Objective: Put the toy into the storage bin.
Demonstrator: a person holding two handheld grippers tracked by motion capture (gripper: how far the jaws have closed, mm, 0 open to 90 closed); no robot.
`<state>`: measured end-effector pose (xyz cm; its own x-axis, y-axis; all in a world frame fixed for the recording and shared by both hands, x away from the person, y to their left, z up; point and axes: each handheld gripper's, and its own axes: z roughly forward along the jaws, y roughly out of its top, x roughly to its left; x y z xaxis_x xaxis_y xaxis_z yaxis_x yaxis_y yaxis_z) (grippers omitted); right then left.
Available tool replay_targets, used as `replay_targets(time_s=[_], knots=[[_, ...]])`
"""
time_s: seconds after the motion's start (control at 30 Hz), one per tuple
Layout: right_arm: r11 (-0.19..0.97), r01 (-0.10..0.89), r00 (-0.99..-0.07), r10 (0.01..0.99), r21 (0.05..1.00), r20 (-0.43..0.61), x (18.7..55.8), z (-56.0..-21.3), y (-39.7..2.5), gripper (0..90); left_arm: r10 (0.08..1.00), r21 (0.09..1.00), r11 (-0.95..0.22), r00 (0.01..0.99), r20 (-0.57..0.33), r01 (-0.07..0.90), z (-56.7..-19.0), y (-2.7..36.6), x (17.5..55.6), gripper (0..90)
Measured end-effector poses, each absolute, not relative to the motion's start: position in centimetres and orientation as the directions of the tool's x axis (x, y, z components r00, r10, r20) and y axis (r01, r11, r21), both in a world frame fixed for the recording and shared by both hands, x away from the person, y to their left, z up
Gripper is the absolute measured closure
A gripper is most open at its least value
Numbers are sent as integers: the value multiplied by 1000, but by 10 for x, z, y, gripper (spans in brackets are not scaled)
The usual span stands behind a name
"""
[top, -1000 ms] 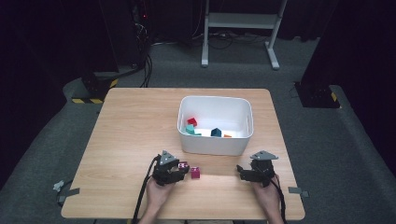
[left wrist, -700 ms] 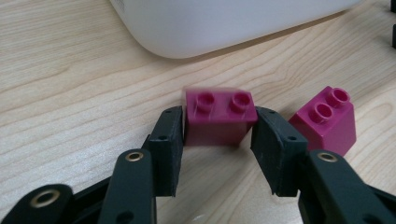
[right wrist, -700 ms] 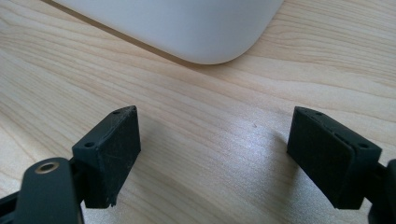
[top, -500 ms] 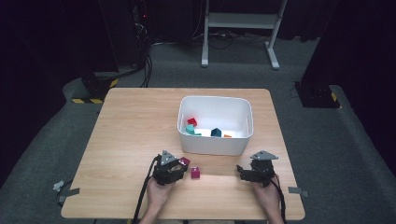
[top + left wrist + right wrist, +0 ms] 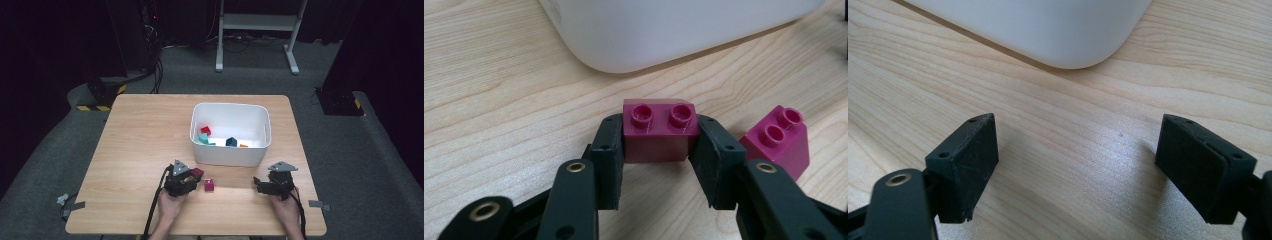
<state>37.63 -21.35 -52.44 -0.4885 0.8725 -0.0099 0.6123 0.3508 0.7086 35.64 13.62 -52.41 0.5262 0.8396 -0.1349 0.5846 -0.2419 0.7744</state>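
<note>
Left gripper view is showing the left claw (image 5: 660, 150) clamping a magenta brick (image 5: 659, 131) between its two black jaws, the pads pressing the brick's sides and its two studs facing up, just above the wooden desk (image 5: 499, 100). A second magenta brick (image 5: 778, 141) is lying just beside it on the desk, tilted, close to the right-hand jaw but apart from it. The white bin (image 5: 664, 30) is standing near, beyond both bricks. High view is showing the left claw (image 5: 192, 176) sitting near the desk's front edge with the held brick (image 5: 197, 173) at its tip, the loose brick (image 5: 209, 185) just to its right, and the bin (image 5: 200, 150) behind, holding red, teal, dark blue and orange pieces. Farther right, the right claw (image 5: 259, 185) is resting low over the desk in the person's hand. Right gripper view is showing that claw (image 5: 1088, 165) spread wide with nothing between its jaws, bare wood beneath and the bin's rounded corner (image 5: 1068, 35) ahead.
</note>
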Motion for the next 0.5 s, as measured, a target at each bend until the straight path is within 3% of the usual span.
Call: replay_targets(time_s=[0.5], knots=[[351,612,-489,872,709,-10,376,-524,-214,171,813,794,-220,556,-171,566,-507,145,353,589]])
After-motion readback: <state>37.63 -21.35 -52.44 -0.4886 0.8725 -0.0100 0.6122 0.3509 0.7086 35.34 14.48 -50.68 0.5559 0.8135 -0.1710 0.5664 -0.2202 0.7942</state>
